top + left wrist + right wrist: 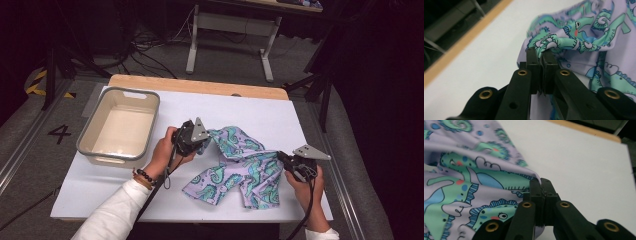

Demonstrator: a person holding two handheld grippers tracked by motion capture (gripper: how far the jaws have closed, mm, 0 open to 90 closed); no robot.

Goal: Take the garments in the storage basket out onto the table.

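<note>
Both tongs (540, 53) (540, 182) clench cloth (240, 167) on white table (100, 190); grey floor (30, 140).

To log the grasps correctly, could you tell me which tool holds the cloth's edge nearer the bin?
The left tool: it pinches the seahorse cloth beside the grey bin.

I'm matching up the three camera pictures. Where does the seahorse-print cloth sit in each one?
High view: seahorse-print cloth at centre-right, between both grippers.
Left gripper view: upper right, its edge pinched in the jaws.
Right gripper view: left half, its edge pinched in the jaws.
Shared landmark: the white table sheet with its wooden far edge.
</note>
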